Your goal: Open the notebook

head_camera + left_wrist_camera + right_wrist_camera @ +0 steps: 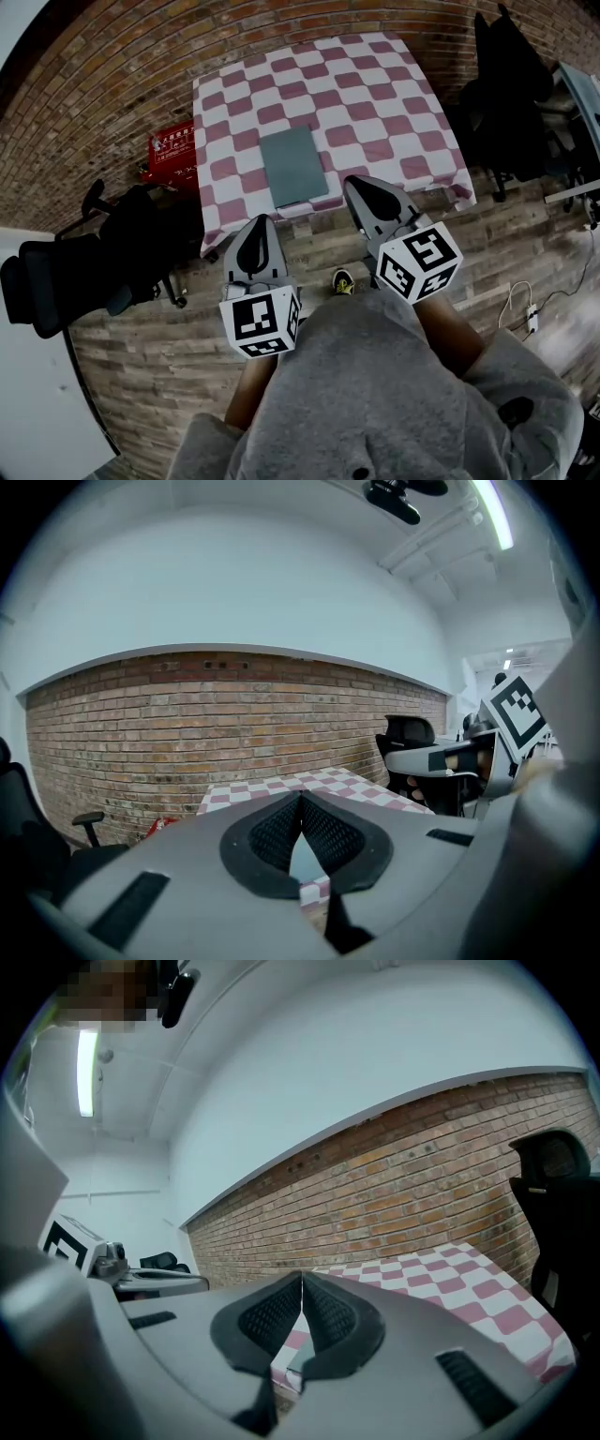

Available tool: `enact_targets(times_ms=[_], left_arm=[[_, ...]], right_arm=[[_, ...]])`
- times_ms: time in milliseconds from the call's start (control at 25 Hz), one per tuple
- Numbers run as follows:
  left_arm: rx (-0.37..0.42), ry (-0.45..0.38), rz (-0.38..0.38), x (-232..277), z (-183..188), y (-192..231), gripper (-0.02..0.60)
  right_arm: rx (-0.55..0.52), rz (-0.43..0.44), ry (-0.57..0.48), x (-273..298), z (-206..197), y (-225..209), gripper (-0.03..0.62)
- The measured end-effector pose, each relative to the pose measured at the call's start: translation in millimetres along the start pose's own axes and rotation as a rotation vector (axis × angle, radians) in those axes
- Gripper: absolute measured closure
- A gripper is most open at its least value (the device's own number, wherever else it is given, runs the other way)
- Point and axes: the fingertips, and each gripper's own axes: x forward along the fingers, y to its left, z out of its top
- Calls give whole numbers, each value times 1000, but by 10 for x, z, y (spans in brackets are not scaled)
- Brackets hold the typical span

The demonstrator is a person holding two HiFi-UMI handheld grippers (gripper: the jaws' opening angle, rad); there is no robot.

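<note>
A closed grey-green notebook (293,166) lies on the pink-and-white checked table (375,103), near its front edge. My left gripper (257,221) hangs short of the table's front edge, jaws shut with nothing between them; its tips meet in the left gripper view (300,797). My right gripper (361,182) reaches just over the table's front edge, to the right of the notebook, also shut and empty, tips together in the right gripper view (302,1277). Part of the notebook shows through the gap below the jaws (306,860).
A brick wall (112,84) stands behind the table. A red box (172,150) sits on the floor left of the table. Black office chairs stand at the left (84,267) and far right (511,84). A white cable (525,305) lies on the wooden floor.
</note>
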Motion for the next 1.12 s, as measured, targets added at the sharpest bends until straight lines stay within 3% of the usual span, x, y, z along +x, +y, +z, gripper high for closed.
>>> enact_targets(times_ms=[680, 1120], left_arm=[[78, 68, -23, 306, -119, -122, 574], [223, 225, -185, 829, -612, -166, 553]], right_arm=[[21, 12, 21, 105, -61, -250, 569], [49, -30, 56, 247, -224, -353, 569]])
